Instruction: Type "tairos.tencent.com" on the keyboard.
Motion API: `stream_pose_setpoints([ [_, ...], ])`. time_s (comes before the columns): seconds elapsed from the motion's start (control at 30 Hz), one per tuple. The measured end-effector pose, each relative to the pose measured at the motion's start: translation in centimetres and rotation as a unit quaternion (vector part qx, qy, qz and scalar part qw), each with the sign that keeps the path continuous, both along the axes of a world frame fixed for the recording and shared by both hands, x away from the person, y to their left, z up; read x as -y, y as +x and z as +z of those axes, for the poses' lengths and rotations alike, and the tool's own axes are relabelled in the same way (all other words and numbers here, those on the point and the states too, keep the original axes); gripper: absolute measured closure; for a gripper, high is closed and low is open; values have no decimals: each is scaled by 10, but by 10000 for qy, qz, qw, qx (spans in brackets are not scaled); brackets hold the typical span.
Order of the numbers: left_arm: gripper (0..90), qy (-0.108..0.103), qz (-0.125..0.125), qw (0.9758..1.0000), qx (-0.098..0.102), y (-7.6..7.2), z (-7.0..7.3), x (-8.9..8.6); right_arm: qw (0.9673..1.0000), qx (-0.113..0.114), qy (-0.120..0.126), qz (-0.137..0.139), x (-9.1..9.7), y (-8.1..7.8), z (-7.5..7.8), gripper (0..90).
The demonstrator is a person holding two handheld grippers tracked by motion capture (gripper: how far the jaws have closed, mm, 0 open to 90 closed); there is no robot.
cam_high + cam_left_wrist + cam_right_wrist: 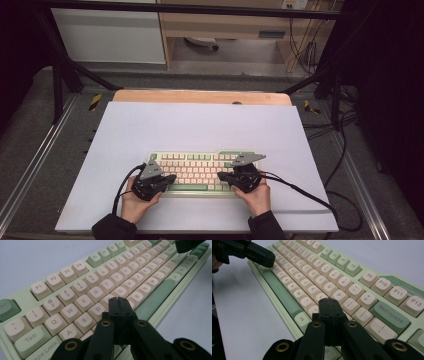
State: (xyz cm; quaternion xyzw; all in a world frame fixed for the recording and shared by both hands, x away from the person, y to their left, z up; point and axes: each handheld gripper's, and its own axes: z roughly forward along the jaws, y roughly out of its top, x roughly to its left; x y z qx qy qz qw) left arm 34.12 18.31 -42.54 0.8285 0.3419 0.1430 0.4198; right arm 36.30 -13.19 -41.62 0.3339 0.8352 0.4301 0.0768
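Both of our grippers sit nearest the camera, low over the keyboard. We hold the left gripper with its jaws pressed together, nothing between them, the tip above the keys beside D and G; whether it touches a key we cannot tell. We hold the right gripper the same way, jaws pressed together and empty, its tip over the keys near P and the row below.

We judge this to be typing with the closed tips, each hand poised over its half of the board. The next move calls for a short, straight dip onto one keycap without clipping its neighbours, since the keys stand close together.

Our keyboard lies on the near middle of the white sheet, square to us. Beyond it and to both sides the sheet offers open room. Its near edge is close behind our hands, so pulling back is limited.
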Motion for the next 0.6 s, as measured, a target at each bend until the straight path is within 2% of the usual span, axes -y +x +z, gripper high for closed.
stream_pose_setpoints([
  [0.27,899,-77,135,9999,52,-3,5,-18,9999,16,89,-43,-1,3,2,900],
  [0.6,898,-89,205,9997,9,-4,4,-34,9999,10,109,-50,-9,6,4,900],
])
